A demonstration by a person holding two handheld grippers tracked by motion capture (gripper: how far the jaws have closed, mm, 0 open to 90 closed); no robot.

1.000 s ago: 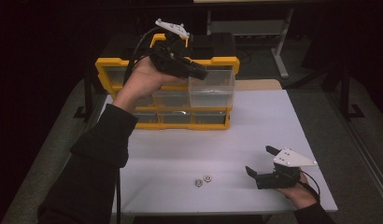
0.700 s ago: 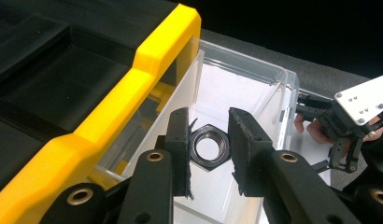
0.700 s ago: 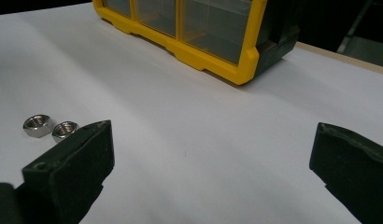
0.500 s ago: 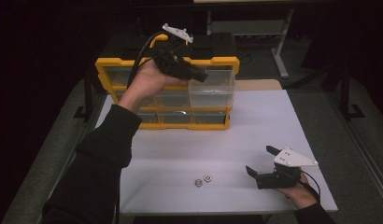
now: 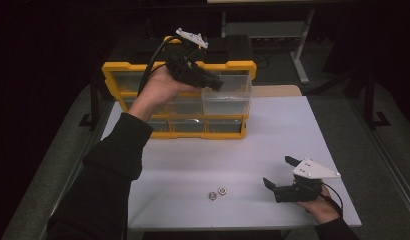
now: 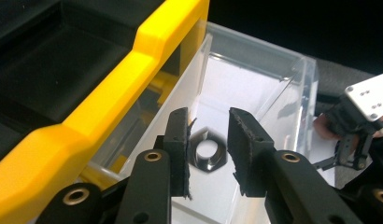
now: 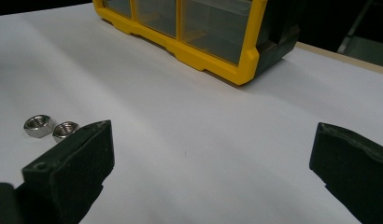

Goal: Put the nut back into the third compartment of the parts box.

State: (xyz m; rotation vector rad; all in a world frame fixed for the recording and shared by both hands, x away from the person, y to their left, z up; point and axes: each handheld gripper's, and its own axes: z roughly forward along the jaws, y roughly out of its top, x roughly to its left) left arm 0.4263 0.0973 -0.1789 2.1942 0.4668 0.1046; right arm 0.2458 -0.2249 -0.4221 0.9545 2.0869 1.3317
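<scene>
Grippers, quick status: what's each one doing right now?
Left gripper: open over the pulled-out clear drawer; a nut shows between the jaws, pads not pressing it.
Right gripper: open wide, holding nothing, low over the table.

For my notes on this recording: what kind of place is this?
Probably a workshop or lab bench: a yellow-and-black plastic parts organiser with clear drawers, loose steel hex nuts, and a plain white table in a dark room.
</scene>
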